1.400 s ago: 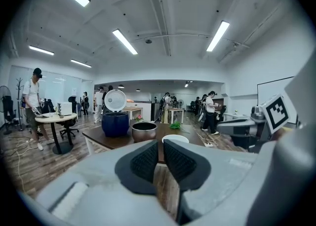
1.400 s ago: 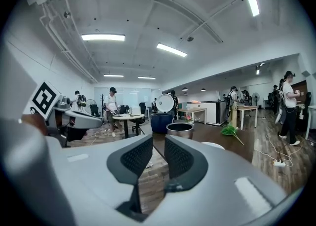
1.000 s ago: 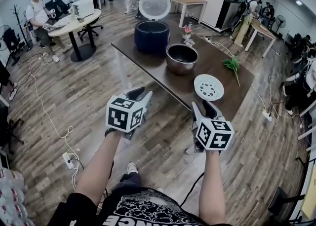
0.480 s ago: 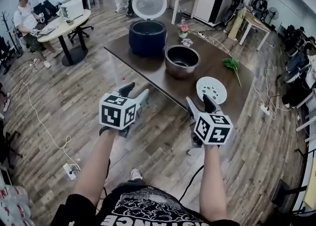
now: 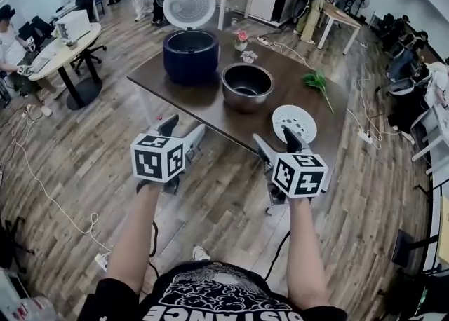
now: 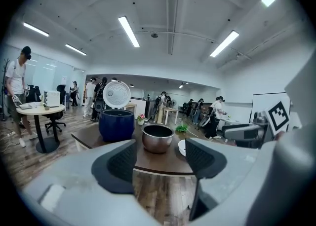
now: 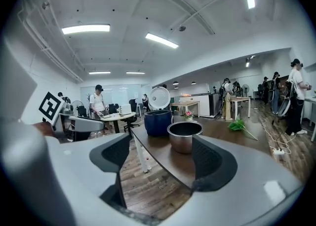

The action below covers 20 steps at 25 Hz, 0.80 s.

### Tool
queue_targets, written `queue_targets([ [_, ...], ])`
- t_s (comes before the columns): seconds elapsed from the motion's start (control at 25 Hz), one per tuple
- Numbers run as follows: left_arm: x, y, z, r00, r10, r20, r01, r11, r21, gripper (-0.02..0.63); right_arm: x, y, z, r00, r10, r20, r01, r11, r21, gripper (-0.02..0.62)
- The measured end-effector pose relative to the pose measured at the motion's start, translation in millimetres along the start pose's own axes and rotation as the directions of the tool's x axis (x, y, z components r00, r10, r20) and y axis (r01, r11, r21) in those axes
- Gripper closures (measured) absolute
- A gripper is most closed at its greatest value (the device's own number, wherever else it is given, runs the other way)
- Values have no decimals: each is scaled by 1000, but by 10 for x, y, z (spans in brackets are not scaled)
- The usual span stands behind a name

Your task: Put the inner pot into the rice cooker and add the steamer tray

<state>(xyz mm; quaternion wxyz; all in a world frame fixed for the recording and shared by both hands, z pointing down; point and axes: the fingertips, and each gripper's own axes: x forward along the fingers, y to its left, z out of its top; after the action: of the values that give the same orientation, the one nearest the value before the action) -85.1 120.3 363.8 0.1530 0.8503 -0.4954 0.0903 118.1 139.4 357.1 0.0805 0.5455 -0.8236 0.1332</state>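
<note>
Head view puts the inner pot upright and empty near the middle of the brown surface, standing apart from everything else. From the pot, the dark blue rice cooker sits at ten o'clock with its white lid tipped up. The white perforated steamer tray lies flat at four o'clock, close to the near edge. A green sprig lies at three o'clock and a small potted flower at twelve. I hold both tools short of the surface, over the wooden floor: my left gripper at eight o'clock from the pot, my right gripper at five. Both sets of jaws have just been opening and now stand wide apart, with nothing between their pads
</note>
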Motion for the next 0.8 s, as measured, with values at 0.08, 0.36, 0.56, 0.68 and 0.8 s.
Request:
queue_targets([
  [0.08,46,66,14,1000,-9,-5,9,1000,2,287,37,2,14,1000,-22,3,22,1000,5,212],
  [0.36,164,246,59,1000,-28,-11,28,1000,5,275,146,-23,60,996,-81,27,80,997,23,209],
  [0.56,242,342,33,999,-35,-15,35,999,-4,273,239,-22,12,996,-84,9,84,996,18,209],
  [0.68,302,346,58,999,-47,-14,47,999,0,265,272,-50,-1,996,-86,0,86,996,15,209],
  [0.8,399,332,71,998,-55,-19,55,998,3,265,326,-120,-8,996,-87,-6,87,996,9,209],
])
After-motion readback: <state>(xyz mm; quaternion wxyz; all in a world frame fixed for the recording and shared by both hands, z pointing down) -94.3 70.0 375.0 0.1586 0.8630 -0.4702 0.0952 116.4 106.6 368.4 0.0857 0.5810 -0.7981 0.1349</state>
